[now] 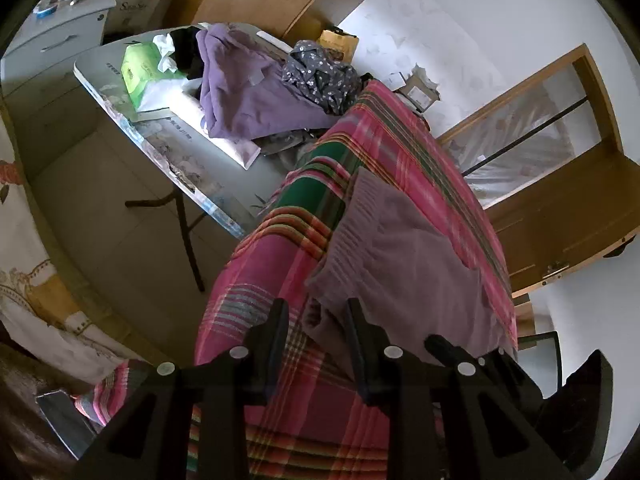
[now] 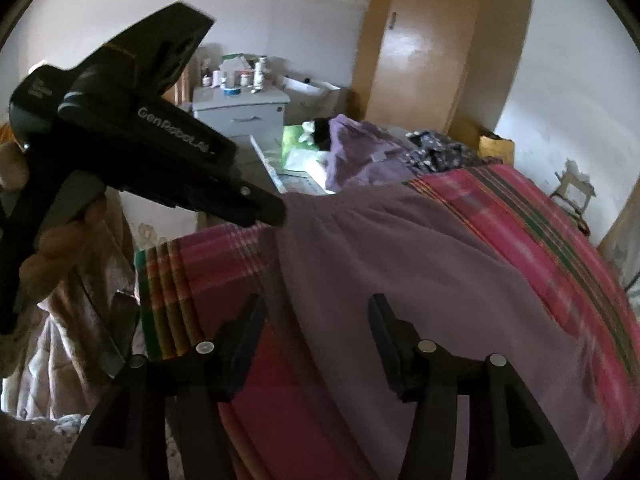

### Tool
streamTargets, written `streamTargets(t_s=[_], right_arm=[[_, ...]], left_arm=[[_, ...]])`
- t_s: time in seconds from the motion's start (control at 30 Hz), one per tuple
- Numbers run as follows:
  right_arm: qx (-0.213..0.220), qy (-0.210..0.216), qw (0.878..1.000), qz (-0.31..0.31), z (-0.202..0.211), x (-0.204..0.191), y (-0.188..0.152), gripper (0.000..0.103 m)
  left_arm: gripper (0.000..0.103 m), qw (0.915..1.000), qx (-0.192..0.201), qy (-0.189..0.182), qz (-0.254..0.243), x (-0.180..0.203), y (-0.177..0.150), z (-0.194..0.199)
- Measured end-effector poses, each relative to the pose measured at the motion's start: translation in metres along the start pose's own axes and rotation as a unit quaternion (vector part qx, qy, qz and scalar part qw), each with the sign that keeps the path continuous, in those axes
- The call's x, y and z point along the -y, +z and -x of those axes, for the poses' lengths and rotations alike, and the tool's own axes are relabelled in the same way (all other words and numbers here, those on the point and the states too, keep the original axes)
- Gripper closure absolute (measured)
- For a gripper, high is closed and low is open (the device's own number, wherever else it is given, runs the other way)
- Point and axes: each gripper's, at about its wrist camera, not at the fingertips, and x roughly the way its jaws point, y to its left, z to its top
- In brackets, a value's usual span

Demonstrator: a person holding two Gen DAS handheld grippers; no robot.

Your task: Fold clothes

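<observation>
A mauve garment [image 1: 408, 264] with a ribbed hem lies flat on a pink plaid cloth [image 1: 256, 276]. In the left wrist view my left gripper [image 1: 318, 308] hangs over the garment's near corner. Its jaws stand partly apart, with the corner and a strip of plaid between them, and the pads do not visibly press. The right wrist view shows the same garment [image 2: 400, 264] on the plaid cloth [image 2: 540, 216], and the left gripper [image 2: 278, 214] tip at its far-left corner, held by a hand [image 2: 52, 248]. My right gripper [image 2: 316, 308] hovers wide open over the garment's near edge, holding nothing.
Beyond the plaid surface stands a folding table [image 1: 160, 148] with a purple clothes pile [image 1: 244, 92], a dark floral garment [image 1: 320, 76] and a green tissue pack [image 1: 140, 68]. A white drawer cabinet [image 2: 240, 112], a wooden wardrobe [image 2: 420, 52] and a wooden door [image 1: 568, 208] line the walls.
</observation>
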Motion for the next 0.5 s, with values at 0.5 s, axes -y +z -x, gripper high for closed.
streamTargets(t_s=[0.5], right_arm=[[-0.030,-0.020,0.999,0.019,-0.030,-0.015,0.010,0.047]], left_arm=[[0.071,0.9999,0.006,-0.014,0.003,-0.008,0.002,0.003]])
